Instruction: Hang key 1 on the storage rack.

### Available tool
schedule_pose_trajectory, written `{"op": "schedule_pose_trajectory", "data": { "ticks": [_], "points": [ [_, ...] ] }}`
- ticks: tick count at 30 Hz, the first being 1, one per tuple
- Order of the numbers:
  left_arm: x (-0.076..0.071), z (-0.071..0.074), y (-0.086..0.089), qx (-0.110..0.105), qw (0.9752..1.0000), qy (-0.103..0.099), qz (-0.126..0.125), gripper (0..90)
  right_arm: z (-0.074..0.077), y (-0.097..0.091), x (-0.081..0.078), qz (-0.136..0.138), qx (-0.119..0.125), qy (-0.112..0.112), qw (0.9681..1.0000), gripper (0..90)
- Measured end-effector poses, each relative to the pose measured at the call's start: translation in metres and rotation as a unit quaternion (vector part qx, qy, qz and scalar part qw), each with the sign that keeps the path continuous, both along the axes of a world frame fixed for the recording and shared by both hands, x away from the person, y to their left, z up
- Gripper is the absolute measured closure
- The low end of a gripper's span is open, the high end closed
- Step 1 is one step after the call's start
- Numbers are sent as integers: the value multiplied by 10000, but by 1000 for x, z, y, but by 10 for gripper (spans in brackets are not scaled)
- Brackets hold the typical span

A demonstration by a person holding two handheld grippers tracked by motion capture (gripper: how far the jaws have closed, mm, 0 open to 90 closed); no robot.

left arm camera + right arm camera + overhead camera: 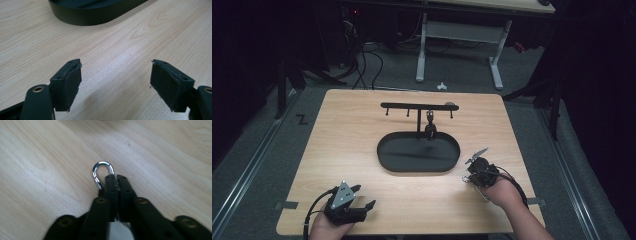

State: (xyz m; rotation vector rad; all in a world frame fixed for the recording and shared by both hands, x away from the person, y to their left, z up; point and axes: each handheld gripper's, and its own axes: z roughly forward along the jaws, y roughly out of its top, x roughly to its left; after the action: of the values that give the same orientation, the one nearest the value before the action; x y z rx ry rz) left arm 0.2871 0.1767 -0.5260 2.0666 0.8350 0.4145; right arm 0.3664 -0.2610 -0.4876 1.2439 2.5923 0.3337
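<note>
- A black mark shaped like the letter Z (302, 119) stands on the grey floor beside the table's (362, 200) far left corner.
- No other text, label or number is readable.

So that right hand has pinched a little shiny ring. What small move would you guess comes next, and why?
Probably a lift toward the black rack. The right tongs look shut on a metal ring, low over the wooden table. The rack stands in the oval tray, one dark item already hangs from it, and other pegs look free. The left tongs are open, holding nothing.
</note>
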Motion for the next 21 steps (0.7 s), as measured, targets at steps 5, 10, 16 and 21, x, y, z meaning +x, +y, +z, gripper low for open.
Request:
{"op": "schedule_pose_trajectory", "data": {
  "ticks": [5,10,16,21],
  "points": [
    [0,-1,-1,46,10000,7,-39,253,-2,1,6,-33,299,264,9992,618],
    [0,-1,-1,43,10000,15,-36,253,-5,0,10,48,325,413,9986,695],
    [0,-1,0,19,10000,20,-39,254,-3,-2,10,26,275,577,9980,641],
    [0,-1,-1,31,10000,18,-40,254,-4,-9,10,2,441,632,9970,590]
  ]
}}
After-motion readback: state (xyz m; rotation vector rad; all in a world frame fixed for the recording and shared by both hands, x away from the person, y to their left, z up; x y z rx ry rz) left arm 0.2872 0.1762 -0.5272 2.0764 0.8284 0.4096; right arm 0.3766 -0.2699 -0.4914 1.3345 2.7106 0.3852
